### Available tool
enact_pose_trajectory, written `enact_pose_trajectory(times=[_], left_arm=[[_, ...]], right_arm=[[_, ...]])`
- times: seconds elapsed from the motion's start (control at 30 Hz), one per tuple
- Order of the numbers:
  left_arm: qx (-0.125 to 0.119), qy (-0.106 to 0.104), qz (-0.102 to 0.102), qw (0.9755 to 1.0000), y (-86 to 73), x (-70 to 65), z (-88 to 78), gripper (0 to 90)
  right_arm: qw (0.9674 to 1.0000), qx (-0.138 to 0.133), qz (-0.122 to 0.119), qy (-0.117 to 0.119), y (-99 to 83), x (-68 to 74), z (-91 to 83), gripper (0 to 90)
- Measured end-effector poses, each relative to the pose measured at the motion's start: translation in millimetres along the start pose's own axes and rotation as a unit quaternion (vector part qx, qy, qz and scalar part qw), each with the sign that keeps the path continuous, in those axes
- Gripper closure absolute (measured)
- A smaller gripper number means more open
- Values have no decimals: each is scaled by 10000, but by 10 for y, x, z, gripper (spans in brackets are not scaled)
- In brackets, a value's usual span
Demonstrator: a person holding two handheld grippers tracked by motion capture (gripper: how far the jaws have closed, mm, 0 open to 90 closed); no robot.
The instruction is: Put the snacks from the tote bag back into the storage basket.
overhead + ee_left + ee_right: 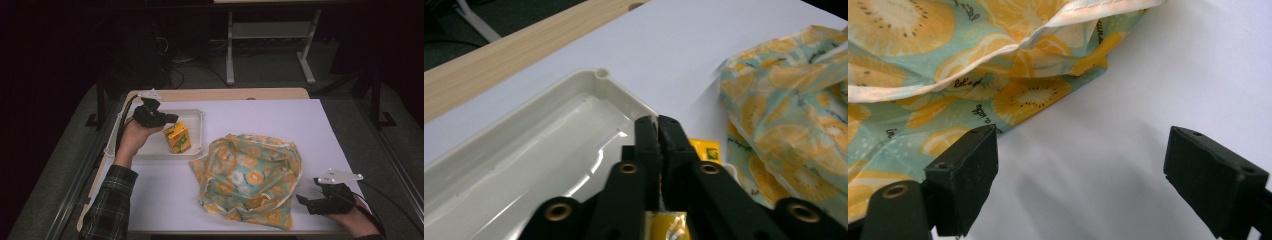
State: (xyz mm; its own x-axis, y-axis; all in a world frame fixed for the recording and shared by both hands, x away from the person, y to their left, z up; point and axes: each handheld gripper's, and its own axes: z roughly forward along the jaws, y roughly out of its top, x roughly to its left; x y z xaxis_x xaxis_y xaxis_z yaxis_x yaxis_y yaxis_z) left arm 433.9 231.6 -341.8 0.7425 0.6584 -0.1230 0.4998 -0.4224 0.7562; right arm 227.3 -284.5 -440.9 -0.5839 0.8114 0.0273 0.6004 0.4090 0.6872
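Observation:
A small yellow-orange juice carton (178,138) lies in a white plastic tray (196,115) at the back left of the table. My left gripper (171,119) hovers just above and left of the carton, jaws pressed together with nothing seen between them. In the left gripper view the shut jaws (658,124) hang over the tray (524,165), and the carton (707,150) peeks out beneath them. A crumpled cloth bag (250,175) with a citrus print lies mid-table. My right gripper (303,201) rests at the bag's near right corner, open and empty (1080,170), with the cloth (948,60) just ahead.
A white sheet (280,117) covers most of the wooden table (220,94). Bare white surface lies behind and to the right of the bag. Beyond the table's far edge are a dark floor, cables and the legs of a stand (307,60).

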Motion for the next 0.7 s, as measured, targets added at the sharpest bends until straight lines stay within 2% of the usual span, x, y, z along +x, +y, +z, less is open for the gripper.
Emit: enact_pose_trajectory(times=[0.17, 0.27, 0.43, 0.5, 0.7], left_arm=[[85, 107, -37, 9999, 26, 51, 70, 897], [178, 89, -72, 9998, 10, 69, 137, 897], [358, -20, 19, 9994, 1, 63, 215, 897], [334, -43, -45, 9994, -2, 43, 235, 898], [390, -206, -22, 9990, -3, 18, 237, 898]], right_arm=[[10000, 5, 8, 13, -6, -2, -3, 138], [10000, 7, 11, 20, -8, -2, -4, 138], [10000, 10, 14, 20, -10, -5, -3, 138], [10000, 3, 18, 18, -11, -4, -5, 138], [10000, 7, 23, 14, -14, -3, -6, 138]])
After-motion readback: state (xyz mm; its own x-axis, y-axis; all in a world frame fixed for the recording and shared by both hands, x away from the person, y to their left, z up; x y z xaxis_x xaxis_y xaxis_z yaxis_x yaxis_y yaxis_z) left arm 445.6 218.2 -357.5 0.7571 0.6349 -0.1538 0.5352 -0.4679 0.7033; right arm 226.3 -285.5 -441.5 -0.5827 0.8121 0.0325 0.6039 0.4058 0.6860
